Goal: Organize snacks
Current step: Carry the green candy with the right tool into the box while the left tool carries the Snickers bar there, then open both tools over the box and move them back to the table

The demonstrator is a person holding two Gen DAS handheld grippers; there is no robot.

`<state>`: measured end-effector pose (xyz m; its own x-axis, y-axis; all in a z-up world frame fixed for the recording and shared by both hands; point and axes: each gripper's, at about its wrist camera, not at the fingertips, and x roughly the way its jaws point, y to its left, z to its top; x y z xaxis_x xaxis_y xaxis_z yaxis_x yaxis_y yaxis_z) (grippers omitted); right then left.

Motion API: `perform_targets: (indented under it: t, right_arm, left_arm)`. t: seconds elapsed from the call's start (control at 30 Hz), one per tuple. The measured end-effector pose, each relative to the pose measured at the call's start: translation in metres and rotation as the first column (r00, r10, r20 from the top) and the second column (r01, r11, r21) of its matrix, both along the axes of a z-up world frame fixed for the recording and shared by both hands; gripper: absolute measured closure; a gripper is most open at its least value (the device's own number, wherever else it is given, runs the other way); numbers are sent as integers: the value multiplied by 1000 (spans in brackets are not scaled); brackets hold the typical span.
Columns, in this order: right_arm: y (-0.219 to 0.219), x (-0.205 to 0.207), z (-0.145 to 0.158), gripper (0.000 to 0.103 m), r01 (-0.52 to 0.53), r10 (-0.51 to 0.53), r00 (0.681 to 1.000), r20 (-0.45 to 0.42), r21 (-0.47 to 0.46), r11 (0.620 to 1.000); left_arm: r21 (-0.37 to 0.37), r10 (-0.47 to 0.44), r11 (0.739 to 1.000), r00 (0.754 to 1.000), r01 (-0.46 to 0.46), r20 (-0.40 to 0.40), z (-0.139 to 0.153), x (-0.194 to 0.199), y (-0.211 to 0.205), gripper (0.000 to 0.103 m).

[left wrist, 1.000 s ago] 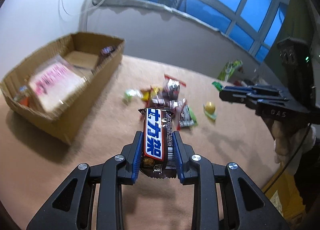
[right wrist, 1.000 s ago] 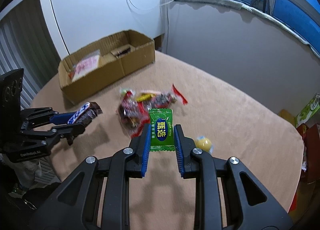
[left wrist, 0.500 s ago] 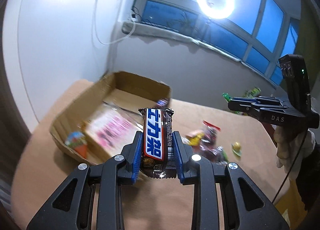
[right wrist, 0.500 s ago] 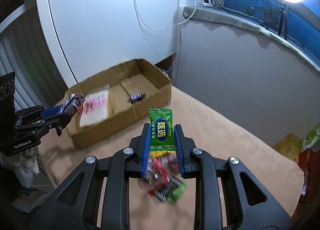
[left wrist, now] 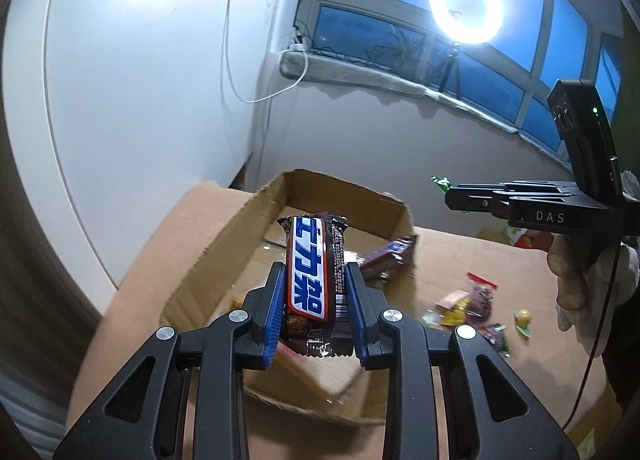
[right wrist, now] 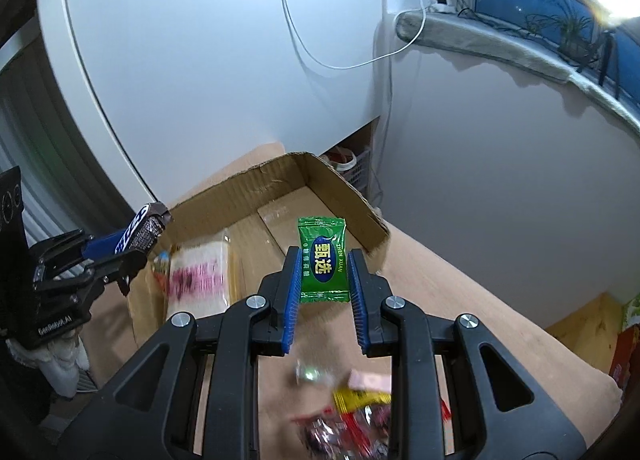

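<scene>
Left gripper (left wrist: 316, 300) clamped on glossy brown chocolate bar (left wrist: 313, 280), over corrugated cardboard box (left wrist: 224, 256). Right gripper (right wrist: 324, 280) clamped on crinkly green candy packet (right wrist: 322, 260), likewise. Inside box: flat pink-printed packet (right wrist: 198, 280) (blurred), dark wrapped bar (left wrist: 390, 254).

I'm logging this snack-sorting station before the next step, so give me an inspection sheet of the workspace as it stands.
Surface: table under a tan cloth.
Job's things: open cardboard box holding a pink-printed packet and a small dark bar; chocolate bar and green sachet are both held up in front of the box.
Clutter: loose pile of wrapped snacks on the cloth beside the box.
Grippers: left tool shut on the chocolate bar; right tool shut on the green sachet.
Cables: white cable hangs down the wall from the sill.
Surroundings: ring light at a dark window; white cabinet.
</scene>
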<state>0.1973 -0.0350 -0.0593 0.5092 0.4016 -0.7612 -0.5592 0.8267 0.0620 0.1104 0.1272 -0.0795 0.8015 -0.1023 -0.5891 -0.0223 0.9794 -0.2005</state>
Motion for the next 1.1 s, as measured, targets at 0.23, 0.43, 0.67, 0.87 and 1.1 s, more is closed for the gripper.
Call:
perform_targets:
  t: [0.23,0.43,0.67,0.87,1.1]
  right_arm:
    - [30,28,-21,79,-19,19,999,-48,13,1000]
    - [47,47,-39,79,-15,15,996,-83,5,1000]
    - [49,52,-45,28,4,-2,997,-81,16,1000]
    - [43,47,-36,25,19,-18,998,-62,24,1000]
    - [25,32,-14,25,38,-36,999,-27,44,998]
  left_arm:
    - [4,32,999,999,-32,-25,-9,17,11,76]
    - [14,39,999,999,-39,-38,-13,30,13,76]
    - [27,40,999,997,-38,-59,-18,36,12,68]
    - [29,47,999,998,-46,-45,-15,32,12,56]
    - [24,36,999,999,-35,-30,-9,23,6,56]
